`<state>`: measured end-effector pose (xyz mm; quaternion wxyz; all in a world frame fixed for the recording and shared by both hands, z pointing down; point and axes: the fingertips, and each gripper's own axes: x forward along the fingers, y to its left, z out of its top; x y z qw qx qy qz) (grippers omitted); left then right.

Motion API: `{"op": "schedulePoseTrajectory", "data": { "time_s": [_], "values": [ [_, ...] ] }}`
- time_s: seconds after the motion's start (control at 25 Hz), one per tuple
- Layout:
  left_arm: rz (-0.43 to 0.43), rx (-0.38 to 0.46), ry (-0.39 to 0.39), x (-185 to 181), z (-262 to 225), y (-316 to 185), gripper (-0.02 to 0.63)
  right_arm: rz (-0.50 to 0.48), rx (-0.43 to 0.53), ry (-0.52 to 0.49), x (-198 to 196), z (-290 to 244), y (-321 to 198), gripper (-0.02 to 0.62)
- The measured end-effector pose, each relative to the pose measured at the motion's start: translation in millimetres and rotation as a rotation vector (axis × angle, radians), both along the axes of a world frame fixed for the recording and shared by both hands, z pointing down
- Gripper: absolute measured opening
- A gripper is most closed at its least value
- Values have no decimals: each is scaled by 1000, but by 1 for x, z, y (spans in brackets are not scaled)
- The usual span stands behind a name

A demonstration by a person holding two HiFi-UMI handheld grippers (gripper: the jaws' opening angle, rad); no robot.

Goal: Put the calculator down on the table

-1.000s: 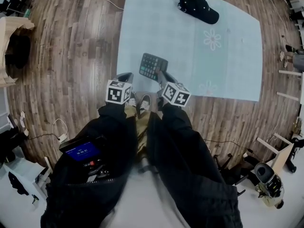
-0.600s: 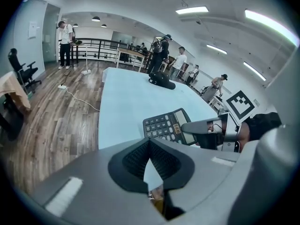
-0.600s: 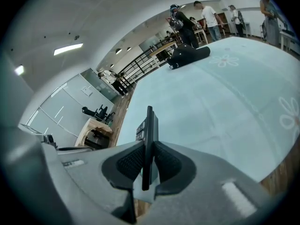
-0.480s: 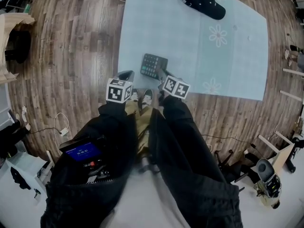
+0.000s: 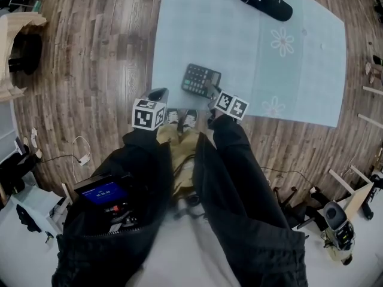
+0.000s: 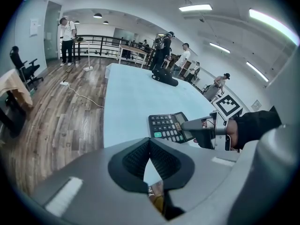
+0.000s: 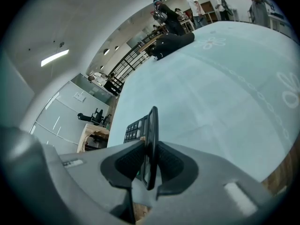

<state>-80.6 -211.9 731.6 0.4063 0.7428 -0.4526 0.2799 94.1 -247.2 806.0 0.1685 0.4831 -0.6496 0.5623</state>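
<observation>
Head view, right claw: the right claw (image 5: 210, 92) is seen clamped on the near right corner of the calculator (image 5: 200, 80), just ahead of its marker cube (image 5: 231, 105).
Head view, calculator: it is held keys-up over the near part of the counter (image 5: 239, 46), which is spread with a pale blue flowered cloth; contact with the cloth cannot be told.
Head view, left claw: the left claw (image 5: 158, 93) is held at the counter's near left corner, apart from the calculator.
Head view, far end: a black cap (image 5: 265, 0) lies on the counter.
Head view, writing: a device with a lit blue screen (image 5: 103, 192) is seen at the person's waist; its print is too small to be read.
Left gripper view, claw: the jaws are brought together at the tips, with nothing gripped between them.
Left gripper view, calculator: the calculator (image 6: 169, 126) is seen beyond, gripped at its display end by the right claw (image 6: 194, 124); one green key stands among dark ones, the legends unreadable.
Right gripper view, claw: the jaws are closed on the calculator (image 7: 151, 135), seen edge-on as a thin dark slab between the pads.
Right gripper view, backdrop: the counter (image 7: 225, 88) stretches away to the cap (image 7: 171, 43).
</observation>
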Motion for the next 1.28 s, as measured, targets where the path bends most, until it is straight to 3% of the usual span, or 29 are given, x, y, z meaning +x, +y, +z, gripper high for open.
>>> {"op": "schedulePoseTrajectory", "data": {
  "time_s": [0.36,0.56,0.64,0.88,1.04,1.28],
  "values": [
    [-10,1,-3,-8,2,5,-3,-11,-21,8,2,13,-1,87],
    [-11,10,-8,-13,-4,13,-3,-34,3,44,3,9,1,105],
    [-11,16,-9,-13,-5,14,-4,-40,15,56,6,7,0,140],
    [-8,46,-4,-13,-17,15,-3,5,57,92,20,-9,8,164],
    [3,125,-18,-9,-36,-3,-3,76,153,131,36,-43,-6,164],
    [22,271,24,13,-92,-41,-3,109,376,114,35,-135,-32,131]
  ]
}}
